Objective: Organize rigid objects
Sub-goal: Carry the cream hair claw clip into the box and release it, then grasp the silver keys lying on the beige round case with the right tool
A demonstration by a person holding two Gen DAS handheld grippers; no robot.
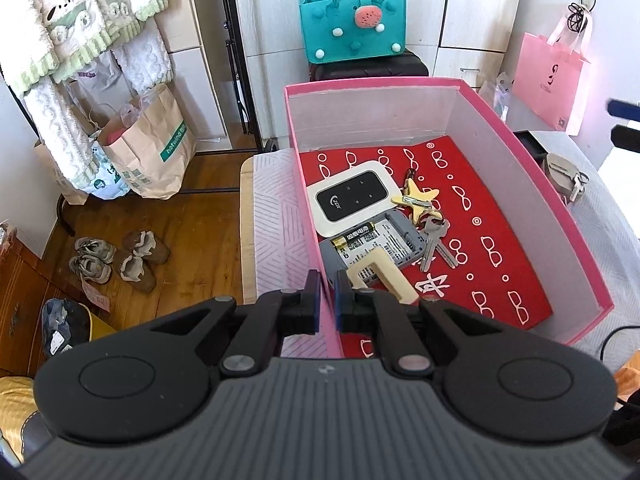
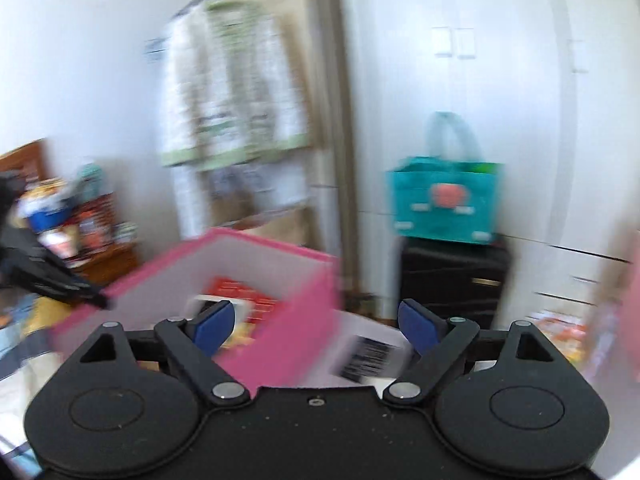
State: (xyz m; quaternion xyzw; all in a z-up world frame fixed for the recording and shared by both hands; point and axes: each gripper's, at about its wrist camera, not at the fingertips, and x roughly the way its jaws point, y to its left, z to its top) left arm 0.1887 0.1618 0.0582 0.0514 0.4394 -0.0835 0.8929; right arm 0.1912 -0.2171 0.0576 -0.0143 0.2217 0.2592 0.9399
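Observation:
A pink box (image 1: 520, 148) with white inner walls stands on a cloth-covered table (image 1: 276, 216). On its red patterned lining lie a white and black pocket router (image 1: 352, 196), a grey device with a battery (image 1: 376, 246), a yellow star keychain (image 1: 420, 200) with keys (image 1: 434, 244), and a cream L-shaped piece (image 1: 386, 278). My left gripper (image 1: 328, 296) is shut on the box's near left wall. The right wrist view is blurred. There my right gripper (image 2: 316, 324) stands wide open with nothing held, just in front of the pink box (image 2: 280, 340) and a white barcode label (image 2: 368, 356).
A round metal object (image 1: 564, 172) lies on the table right of the box. Behind stand a teal felt bag (image 1: 352, 24) on a black case and a pink paper bag (image 1: 548, 80). Brown paper bags (image 1: 156, 148) and shoes (image 1: 116, 260) sit on the wooden floor at left.

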